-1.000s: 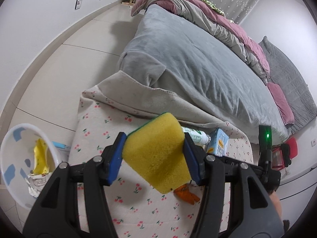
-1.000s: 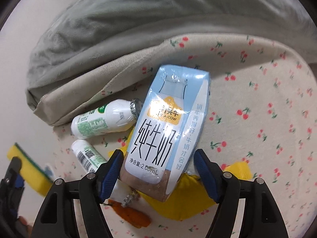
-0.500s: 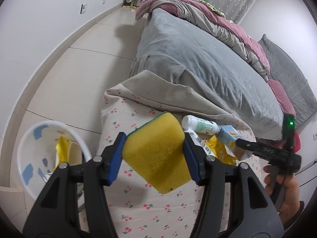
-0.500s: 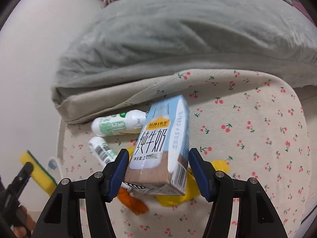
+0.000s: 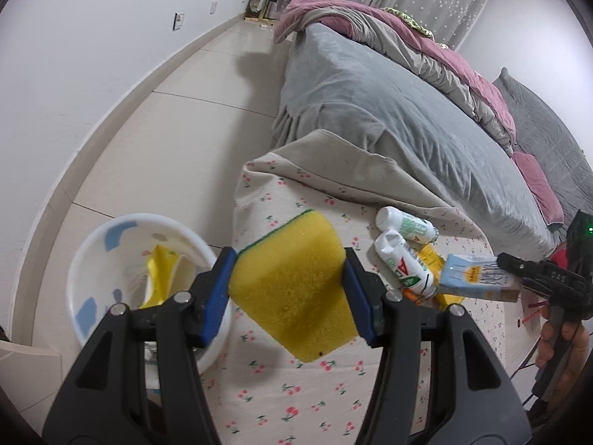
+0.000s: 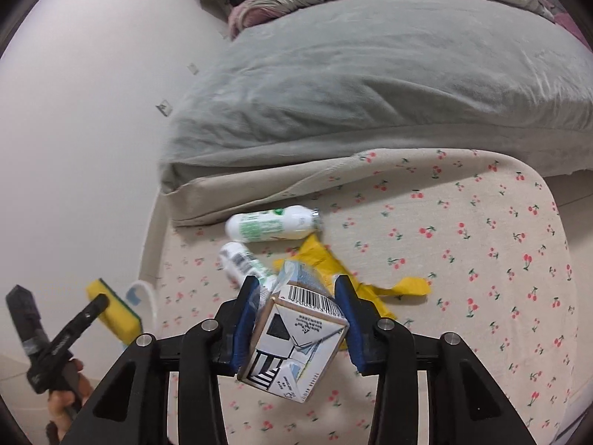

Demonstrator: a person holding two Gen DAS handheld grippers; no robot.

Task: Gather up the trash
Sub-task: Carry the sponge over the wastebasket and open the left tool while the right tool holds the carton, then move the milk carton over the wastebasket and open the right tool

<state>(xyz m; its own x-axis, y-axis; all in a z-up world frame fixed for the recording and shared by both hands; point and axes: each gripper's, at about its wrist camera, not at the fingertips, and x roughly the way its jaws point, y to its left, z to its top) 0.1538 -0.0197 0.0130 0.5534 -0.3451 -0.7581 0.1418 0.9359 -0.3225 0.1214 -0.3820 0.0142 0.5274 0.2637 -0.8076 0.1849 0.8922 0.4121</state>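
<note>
My left gripper point(image 5: 289, 293) is shut on a yellow sponge point(image 5: 292, 289) with a green backing, held above the cherry-print cloth point(image 5: 296, 400). My right gripper point(image 6: 296, 319) is shut on a blue and white milk carton point(image 6: 296, 345), lifted and tilted above the cloth; the carton also shows in the left wrist view point(image 5: 478, 282). Two white bottles point(image 6: 274, 222) point(image 6: 241, 259) lie on the cloth with a yellow wrapper point(image 6: 370, 285) beside them. A white bin point(image 5: 111, 282) with yellow trash inside stands on the floor left of the cloth.
A bed with a grey blanket point(image 5: 389, 111) lies behind the cloth. A white wall point(image 5: 74, 37) runs along the left, with bare tile floor point(image 5: 178, 141) between it and the bed. A small orange scrap point(image 5: 411, 294) lies by the bottles.
My right gripper closed on the milk carton, lifted it off the cloth and tipped it. My left gripper with the sponge has swung so more of the bin and bottles show.
</note>
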